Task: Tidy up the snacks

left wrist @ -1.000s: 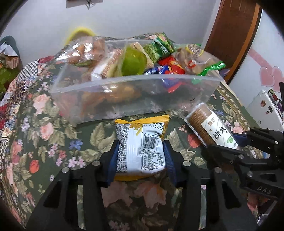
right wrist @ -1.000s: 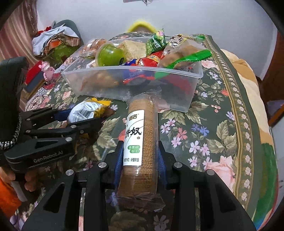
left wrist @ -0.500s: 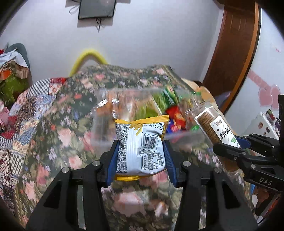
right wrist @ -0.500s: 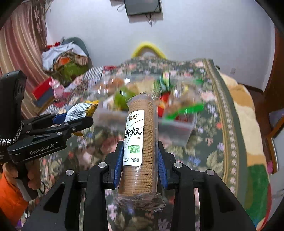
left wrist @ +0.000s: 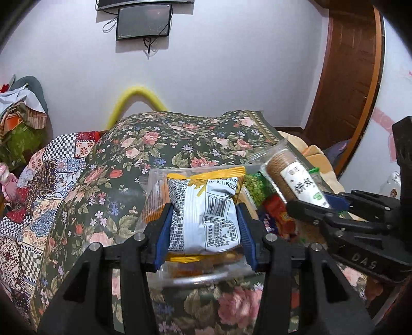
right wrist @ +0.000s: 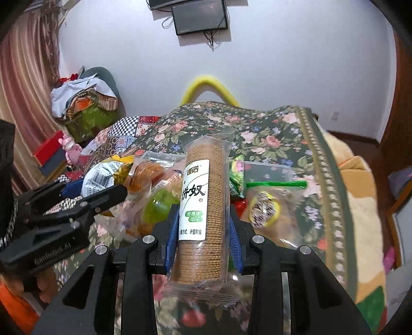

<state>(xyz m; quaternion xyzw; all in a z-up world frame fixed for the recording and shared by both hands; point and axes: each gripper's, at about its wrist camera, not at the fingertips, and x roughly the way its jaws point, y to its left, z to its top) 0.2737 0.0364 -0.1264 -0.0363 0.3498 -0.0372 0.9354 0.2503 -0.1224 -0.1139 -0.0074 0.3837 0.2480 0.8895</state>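
A: Nearest in the left wrist view: left gripper (left wrist: 203, 226) clamped on a white-and-yellow snack packet (left wrist: 206, 214), blue pads (left wrist: 164, 234) pressed to both its sides; packet held up in front of the clear plastic bin (left wrist: 195, 279); at 3 o'clock, right gripper (left wrist: 332, 206) gripping a biscuit roll (left wrist: 291, 177), tilted toward 11 o'clock.

B: Same from the right wrist view: right gripper (right wrist: 203, 232) closed around the biscuit roll (right wrist: 203, 203), upright, white label facing the camera; left gripper (right wrist: 85, 190) at 9 o'clock with the snack packet (right wrist: 103, 175); beneath both, the bin (right wrist: 267, 167) heaped with snacks; green jelly cup (right wrist: 159, 206) at 10 o'clock of the roll.

A: Farther off: floral blanket (left wrist: 180, 139) under the bin; then a yellow hoop (left wrist: 136, 99) at 12 o'clock; wall-mounted screen (left wrist: 143, 22) above.
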